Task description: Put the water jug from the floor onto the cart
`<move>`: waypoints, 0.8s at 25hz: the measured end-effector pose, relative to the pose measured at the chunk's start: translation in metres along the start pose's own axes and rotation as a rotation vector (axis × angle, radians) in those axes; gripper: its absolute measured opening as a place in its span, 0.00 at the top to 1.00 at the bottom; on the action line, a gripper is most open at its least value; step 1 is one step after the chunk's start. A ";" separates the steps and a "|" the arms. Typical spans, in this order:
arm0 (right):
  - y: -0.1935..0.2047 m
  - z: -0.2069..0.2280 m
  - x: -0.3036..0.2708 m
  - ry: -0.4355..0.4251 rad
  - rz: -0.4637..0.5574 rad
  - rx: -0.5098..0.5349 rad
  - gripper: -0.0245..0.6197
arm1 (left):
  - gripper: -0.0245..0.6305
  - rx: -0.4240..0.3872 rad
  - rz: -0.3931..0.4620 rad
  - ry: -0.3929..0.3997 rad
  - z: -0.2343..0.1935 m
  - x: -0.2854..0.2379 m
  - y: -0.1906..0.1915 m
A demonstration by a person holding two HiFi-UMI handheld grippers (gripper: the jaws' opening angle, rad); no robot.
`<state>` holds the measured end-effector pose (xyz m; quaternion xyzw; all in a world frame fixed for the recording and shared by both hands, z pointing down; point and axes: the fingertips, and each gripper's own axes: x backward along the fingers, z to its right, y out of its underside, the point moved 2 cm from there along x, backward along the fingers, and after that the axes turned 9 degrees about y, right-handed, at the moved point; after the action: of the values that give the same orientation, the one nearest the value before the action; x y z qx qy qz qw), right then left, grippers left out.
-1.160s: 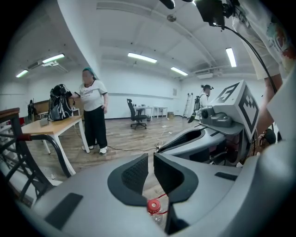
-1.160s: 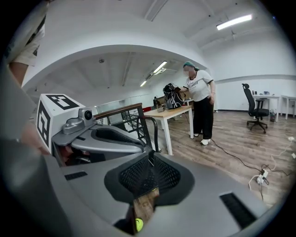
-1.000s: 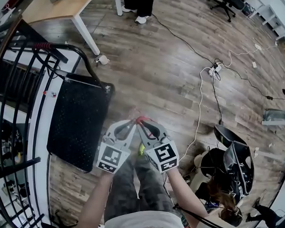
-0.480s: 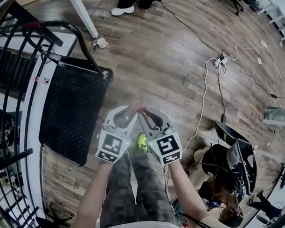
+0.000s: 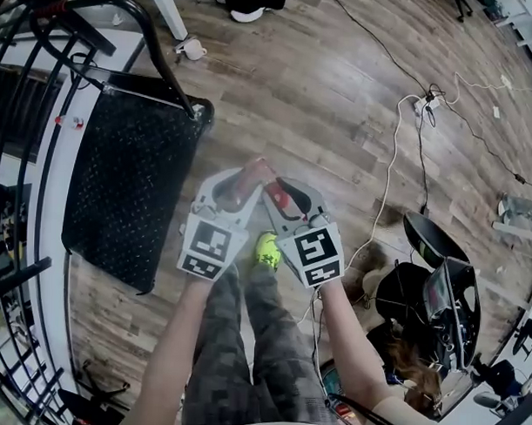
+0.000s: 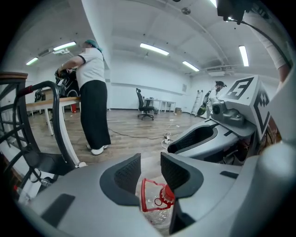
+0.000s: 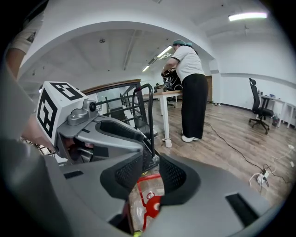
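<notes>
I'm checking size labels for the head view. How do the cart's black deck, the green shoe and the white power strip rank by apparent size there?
1. cart's black deck
2. green shoe, partly covered, nearer the camera
3. white power strip, looks smaller but lies farther off

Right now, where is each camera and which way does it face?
Head view: on the head, steeply down; left gripper, right gripper, jug, cart, arms, legs.
Left gripper view: on it, along its opening jaws, jug between; right gripper beside.
Right gripper view: on it, along its jaws, jug between; left gripper beside.
All share the jug.
</notes>
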<state>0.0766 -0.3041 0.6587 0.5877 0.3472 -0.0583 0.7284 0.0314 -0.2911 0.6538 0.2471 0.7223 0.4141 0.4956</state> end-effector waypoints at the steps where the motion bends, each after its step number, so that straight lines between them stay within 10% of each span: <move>1: 0.004 0.000 -0.006 -0.001 -0.004 0.009 0.82 | 0.79 0.008 -0.008 0.001 -0.002 -0.002 0.008; 20: 0.070 0.029 -0.086 -0.016 -0.157 0.115 0.78 | 0.74 0.075 -0.103 0.045 -0.036 -0.071 0.093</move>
<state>0.0590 -0.3370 0.7672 0.5990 0.3826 -0.1399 0.6894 0.0202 -0.3086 0.7746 0.2186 0.7601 0.3660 0.4904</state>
